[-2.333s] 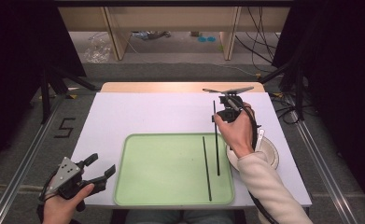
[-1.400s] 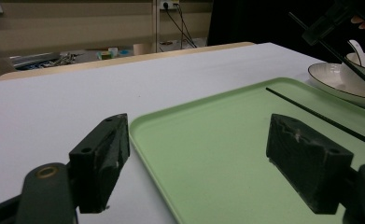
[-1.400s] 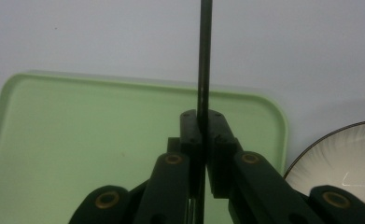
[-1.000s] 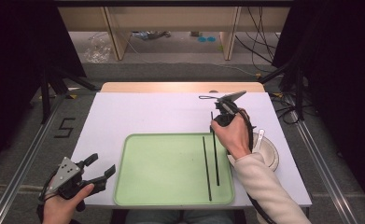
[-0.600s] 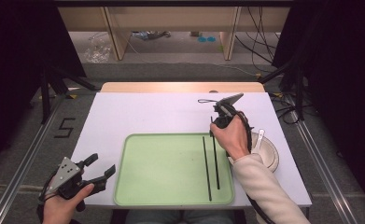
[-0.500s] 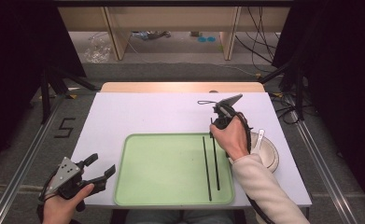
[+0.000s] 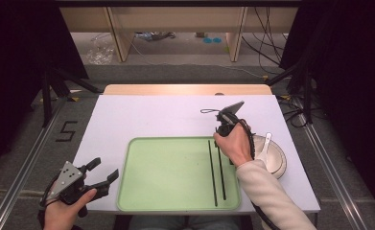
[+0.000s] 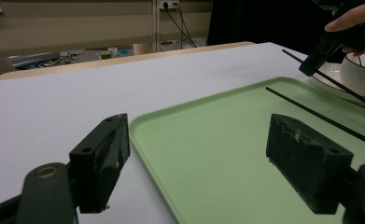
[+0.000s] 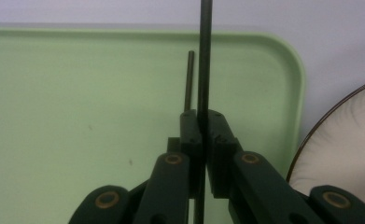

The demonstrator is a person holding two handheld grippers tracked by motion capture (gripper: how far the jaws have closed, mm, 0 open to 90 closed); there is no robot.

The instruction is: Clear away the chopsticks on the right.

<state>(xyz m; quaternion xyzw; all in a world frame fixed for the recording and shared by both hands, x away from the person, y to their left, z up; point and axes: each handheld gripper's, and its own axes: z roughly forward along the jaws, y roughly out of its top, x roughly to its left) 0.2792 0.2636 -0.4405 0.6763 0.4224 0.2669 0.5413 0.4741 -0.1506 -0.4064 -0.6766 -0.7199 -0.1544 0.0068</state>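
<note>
Clamping the second chopstick near its far end, the right tool holds it over the green tray at right of centre, lengthwise alongside the laid chopstick, while the left tool, jaws apart, idles lower left.

High view looked forward and down from above person's side, taking in whole white rectangular table and floor beyond. Left gripper view sat low near table's near-left corner, facing level across pale green plastic tray toward white ceramic bowl. Right gripper view pointed steeply down, very close over same tray. All three shared tray's right part with thin black chopsticks.
</note>
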